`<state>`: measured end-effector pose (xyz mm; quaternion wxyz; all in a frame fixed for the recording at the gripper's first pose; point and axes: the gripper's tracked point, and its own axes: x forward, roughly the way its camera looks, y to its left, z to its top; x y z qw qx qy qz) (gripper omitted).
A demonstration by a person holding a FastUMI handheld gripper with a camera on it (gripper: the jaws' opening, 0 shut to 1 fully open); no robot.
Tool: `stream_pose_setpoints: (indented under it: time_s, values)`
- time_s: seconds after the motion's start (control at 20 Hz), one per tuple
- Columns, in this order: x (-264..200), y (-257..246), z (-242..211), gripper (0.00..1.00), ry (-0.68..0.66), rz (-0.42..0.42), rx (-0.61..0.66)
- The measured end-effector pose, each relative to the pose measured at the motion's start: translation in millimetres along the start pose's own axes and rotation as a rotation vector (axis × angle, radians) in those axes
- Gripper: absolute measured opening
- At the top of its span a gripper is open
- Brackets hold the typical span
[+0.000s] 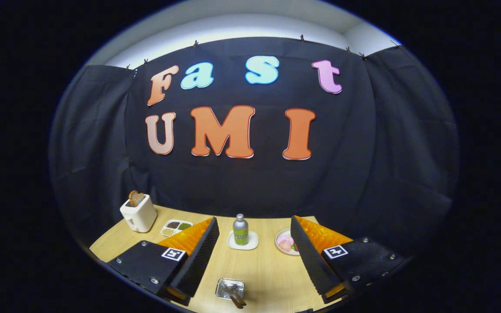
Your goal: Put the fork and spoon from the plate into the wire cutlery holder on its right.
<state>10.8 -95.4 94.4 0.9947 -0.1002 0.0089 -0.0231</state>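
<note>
A small shiny square plate lies on the wooden table, low between my two fingers and close to me. Brown-handled cutlery rests in it, with the handles sticking out over its near rim; I cannot tell fork from spoon. My gripper is open, high above the table, with nothing between its fingers. The plate sits well below the fingertips and nearer than them.
A grey bottle stands on a white square coaster ahead, between the fingers. A plate of pink food is partly hidden by the right finger. A white toaster and a divided snack tray sit far left.
</note>
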Motion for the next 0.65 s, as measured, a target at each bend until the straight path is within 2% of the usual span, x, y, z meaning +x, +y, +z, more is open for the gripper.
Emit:
stream_pose_setpoints:
  time_s: [0.2,0.5,0.65]
  values:
    - [-3,-14,3,0.99,-0.040,-0.048,-0.065]
    - [3,-7,-11,0.99,-0.029,-0.010,-0.048]
    - [6,-9,-19,0.99,-0.014,-0.019,-0.050]
